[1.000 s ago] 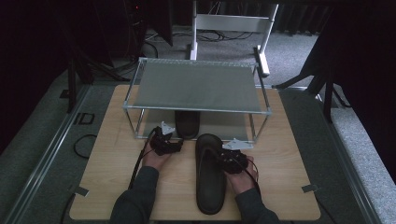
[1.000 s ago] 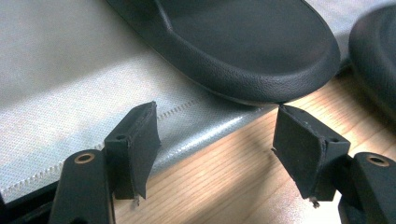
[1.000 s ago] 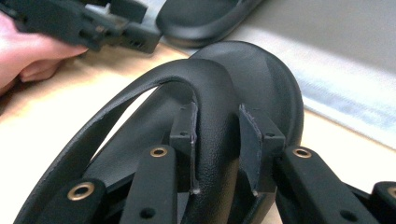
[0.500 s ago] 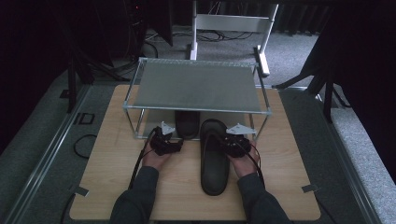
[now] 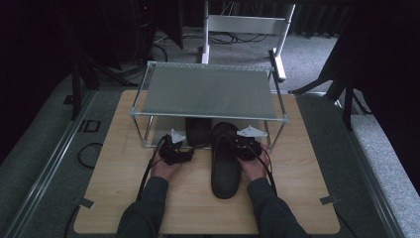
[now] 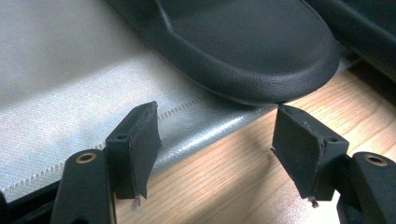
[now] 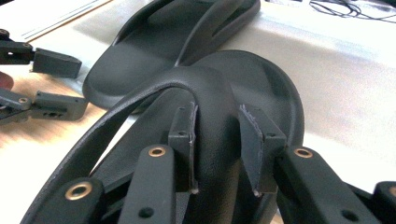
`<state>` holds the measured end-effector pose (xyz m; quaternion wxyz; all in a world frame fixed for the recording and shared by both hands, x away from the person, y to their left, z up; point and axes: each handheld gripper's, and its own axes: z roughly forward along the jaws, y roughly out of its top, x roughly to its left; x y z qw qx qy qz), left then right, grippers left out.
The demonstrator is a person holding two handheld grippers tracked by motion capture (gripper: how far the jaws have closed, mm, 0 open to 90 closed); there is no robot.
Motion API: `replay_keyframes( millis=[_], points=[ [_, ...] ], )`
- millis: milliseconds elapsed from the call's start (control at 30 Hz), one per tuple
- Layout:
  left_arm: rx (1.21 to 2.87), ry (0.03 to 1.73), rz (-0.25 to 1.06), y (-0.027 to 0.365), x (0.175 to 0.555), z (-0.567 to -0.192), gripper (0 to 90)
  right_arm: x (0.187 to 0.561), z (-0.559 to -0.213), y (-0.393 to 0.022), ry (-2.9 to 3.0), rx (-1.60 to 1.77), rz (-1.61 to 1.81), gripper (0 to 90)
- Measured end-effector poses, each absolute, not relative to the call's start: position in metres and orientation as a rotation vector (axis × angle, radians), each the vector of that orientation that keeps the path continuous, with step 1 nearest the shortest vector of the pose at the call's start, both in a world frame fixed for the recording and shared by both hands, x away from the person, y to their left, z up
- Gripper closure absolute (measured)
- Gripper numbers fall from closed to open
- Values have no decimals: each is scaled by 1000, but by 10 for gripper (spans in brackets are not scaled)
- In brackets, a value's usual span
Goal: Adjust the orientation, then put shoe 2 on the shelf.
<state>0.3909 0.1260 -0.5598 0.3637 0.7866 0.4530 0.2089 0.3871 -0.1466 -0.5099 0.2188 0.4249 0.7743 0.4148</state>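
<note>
On the pale wooden table (image 5: 129, 198), under the front edge of the low metal-framed rack with the grey mesh shelf (image 5: 208, 91), we see two black rubber slide sandals. We take the rack as our landmark. The first sandal (image 5: 197, 132) lies wholly beneath the shelf, on the grey woven mat (image 6: 60, 93) at the rack's base; in the left gripper view its rounded heel (image 6: 261, 56) reaches the mat's near edge.

The second sandal (image 5: 225, 163) lies just beside the first, toward the rack's right post. Its toe end is tucked under the shelf's front rail while its heel sticks out over the bare wood toward the person.

The right gripper (image 5: 246, 146) sits at the rack's front right, and in the right gripper view (image 7: 217, 154) we see its two black jaws drawn narrow and pinching the arched strap of the second sandal (image 7: 205, 93) between their pads.

The left gripper (image 5: 176, 148) rests in front of the rack, near its left front post. Its jaws stand wide apart with nothing between them (image 6: 215, 154), the tips just short of the first sandal's heel, over the mat edge and the wood.
</note>
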Motion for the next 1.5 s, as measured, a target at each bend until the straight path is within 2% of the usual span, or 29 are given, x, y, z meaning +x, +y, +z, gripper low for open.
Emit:
replay_keyframes(
  millis=[133, 333, 467, 600, 633, 767, 800, 1033, 1233, 1500],
  points=[
    [2024, 1167, 538, 126, 391, -560, 327, 393, -513, -146, 2151, 1176, 1130, 667],
    [2023, 1167, 536, 126, 391, -560, 327, 386, -514, -152, 2147, 1181, 1144, 535],
    [2023, 1167, 537, 126, 391, -560, 327, 362, -504, -159, 2140, 1127, 1179, 458],
    [2023, 1167, 535, 126, 391, -560, 327, 343, -503, -163, 2158, 1089, 1181, 427],
    [2022, 1167, 534, 126, 391, -560, 327, 328, -504, -167, 2173, 1075, 1193, 411],
    [2023, 1167, 533, 126, 391, -560, 327, 307, -508, -171, 2197, 1060, 1200, 386],
    [2022, 1168, 533, 126, 391, -560, 327, 297, -512, -171, 2219, 1051, 1186, 352],
    [2022, 1168, 534, 126, 391, -560, 327, 266, -527, -174, 2289, 1057, 1150, 289],
    [2023, 1167, 536, 126, 391, -560, 327, 247, -538, -170, 2343, 1050, 1101, 209],
    [2022, 1168, 538, 126, 391, -560, 327, 249, -549, -168, 2362, 1063, 1064, 190]
  ],
)
